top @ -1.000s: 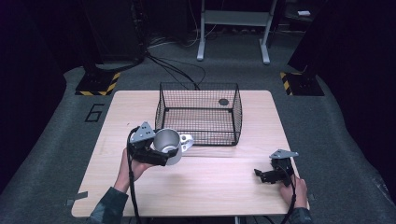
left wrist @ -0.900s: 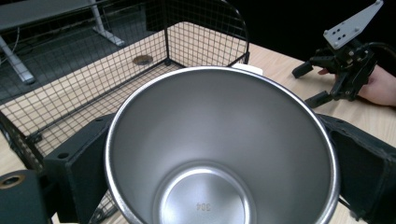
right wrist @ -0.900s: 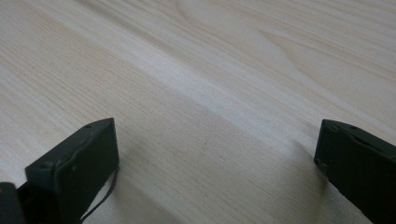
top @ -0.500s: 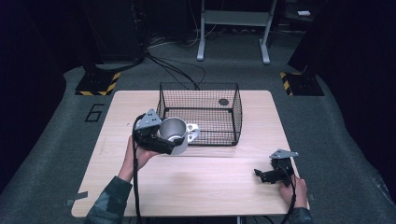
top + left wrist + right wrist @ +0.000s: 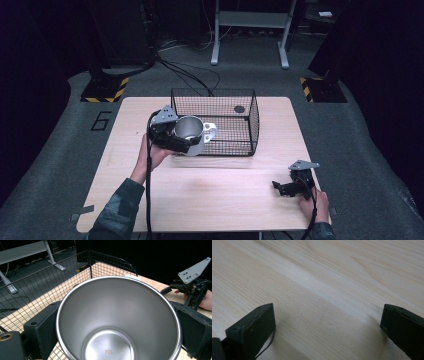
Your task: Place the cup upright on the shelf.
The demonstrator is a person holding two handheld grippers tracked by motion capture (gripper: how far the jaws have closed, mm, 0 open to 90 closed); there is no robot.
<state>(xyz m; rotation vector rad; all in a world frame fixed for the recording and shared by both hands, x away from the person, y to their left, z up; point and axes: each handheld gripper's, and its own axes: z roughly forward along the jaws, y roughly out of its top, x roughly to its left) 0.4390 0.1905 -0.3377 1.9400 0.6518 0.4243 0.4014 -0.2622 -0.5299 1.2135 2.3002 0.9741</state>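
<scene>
A steel mug [image 5: 189,132] with a side handle hangs above the table at the front left corner of a black wire basket [image 5: 254,125]. My left gripper [image 5: 172,137] is shut on it, one jaw on each side of its wall. In the left gripper view the mug [image 5: 117,315] opens toward the camera and is empty inside. My right gripper [image 5: 282,188] rests on the wooden table [image 5: 220,195] near the front right edge. It is open, its jaws wide apart over bare wood [image 5: 324,290] with nothing between them.
The basket is open at the top and stands at the back middle of the table, with a small dark disc [image 5: 239,109] at its far right. A metal stand [image 5: 250,20] and cables lie on the floor beyond the table.
My left gripper has carried the mug away from the person and a little to the right, up to the basket's front left corner. The right gripper has not moved.
</scene>
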